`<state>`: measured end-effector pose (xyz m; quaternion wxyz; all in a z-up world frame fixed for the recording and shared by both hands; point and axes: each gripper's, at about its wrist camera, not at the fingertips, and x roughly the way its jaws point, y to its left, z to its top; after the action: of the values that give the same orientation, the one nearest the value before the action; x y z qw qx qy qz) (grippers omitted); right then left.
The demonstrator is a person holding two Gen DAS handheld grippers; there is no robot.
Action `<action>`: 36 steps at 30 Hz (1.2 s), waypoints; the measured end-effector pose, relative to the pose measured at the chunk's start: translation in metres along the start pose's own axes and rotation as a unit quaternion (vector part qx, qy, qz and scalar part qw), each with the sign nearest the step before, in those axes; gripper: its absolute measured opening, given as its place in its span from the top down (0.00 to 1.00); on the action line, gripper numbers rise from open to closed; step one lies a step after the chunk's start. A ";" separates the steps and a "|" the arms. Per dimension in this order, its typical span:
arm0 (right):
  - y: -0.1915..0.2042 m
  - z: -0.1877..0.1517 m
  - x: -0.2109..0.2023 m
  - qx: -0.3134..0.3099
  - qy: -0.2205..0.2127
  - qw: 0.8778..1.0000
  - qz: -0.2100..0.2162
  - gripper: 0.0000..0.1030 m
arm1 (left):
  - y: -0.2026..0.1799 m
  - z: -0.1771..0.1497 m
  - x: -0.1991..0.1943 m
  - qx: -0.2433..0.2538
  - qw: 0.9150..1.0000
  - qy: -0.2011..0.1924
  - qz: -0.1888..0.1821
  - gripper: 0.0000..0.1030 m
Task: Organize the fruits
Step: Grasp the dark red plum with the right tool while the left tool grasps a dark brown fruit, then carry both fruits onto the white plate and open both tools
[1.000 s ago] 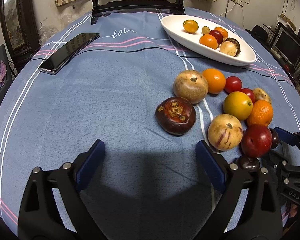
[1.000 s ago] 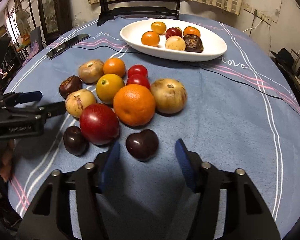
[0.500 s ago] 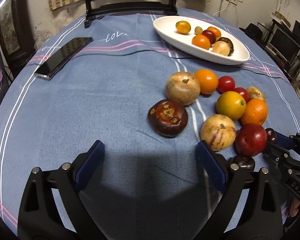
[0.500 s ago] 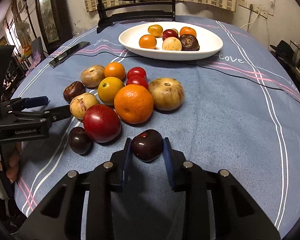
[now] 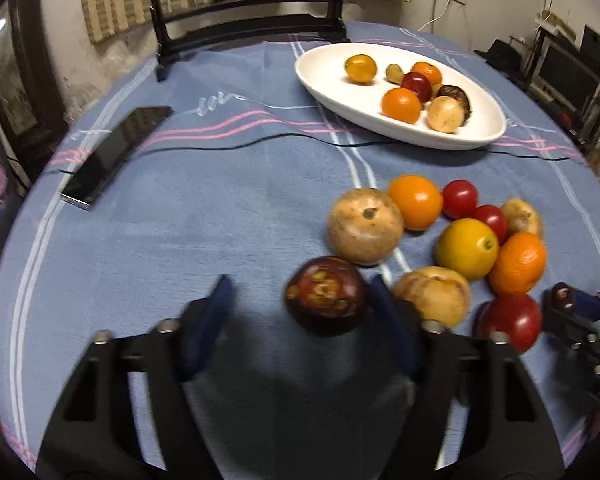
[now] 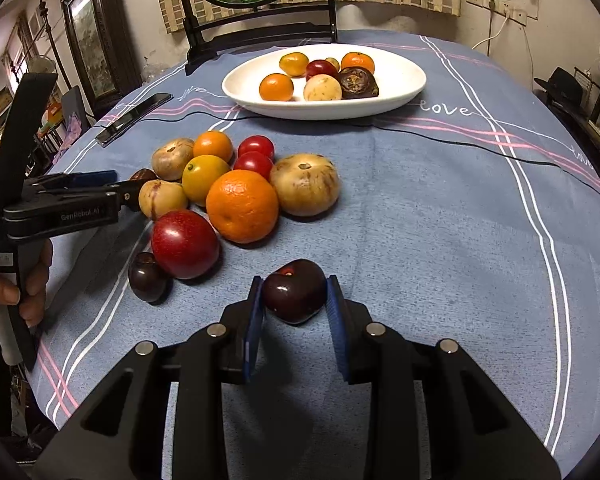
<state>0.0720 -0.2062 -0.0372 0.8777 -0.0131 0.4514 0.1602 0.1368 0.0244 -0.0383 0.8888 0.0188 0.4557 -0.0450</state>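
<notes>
My right gripper [image 6: 295,304] is shut on a dark purple plum [image 6: 294,290] and holds it above the blue cloth; it also shows at the right edge of the left wrist view [image 5: 565,299]. My left gripper [image 5: 300,312] is open around a dark mangosteen [image 5: 326,294], whose right side is at the right finger. A cluster of fruit lies on the cloth: an orange [image 6: 242,205], a red plum [image 6: 185,243], a second dark plum [image 6: 147,276], tan round fruits [image 6: 305,184]. A white oval dish [image 6: 396,80] at the back holds several fruits.
A black phone [image 5: 114,156] lies at the back left on the cloth. A thin black cable [image 6: 460,142] runs across the table in front of the dish. A dark mirror stand [image 6: 260,36] rises behind the dish. The table edge curves close on both sides.
My right gripper closed on the dark plum and lifted it off the cloth. My left gripper moved forward and right, so the mangosteen now sits between its open fingers.
</notes>
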 end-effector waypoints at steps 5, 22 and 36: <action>0.000 0.000 0.000 -0.001 0.001 1.000 0.000 0.70 | -0.009 -0.006 0.003 0.023 1.000 0.001 0.010 0.57; -0.009 0.009 -0.023 0.010 -0.031 0.999 -0.009 0.70 | -0.002 -0.005 -0.042 -0.002 0.999 -0.028 -0.017 0.58; -0.022 0.070 -0.061 0.003 -0.106 0.994 -0.027 0.70 | -0.029 0.054 -0.058 0.031 0.997 -0.068 -0.035 0.58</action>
<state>0.1006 -0.2314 0.0498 0.9246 -0.0054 0.3559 0.1358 0.1437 -0.0048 0.0406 0.9148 0.0271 0.3926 -0.0911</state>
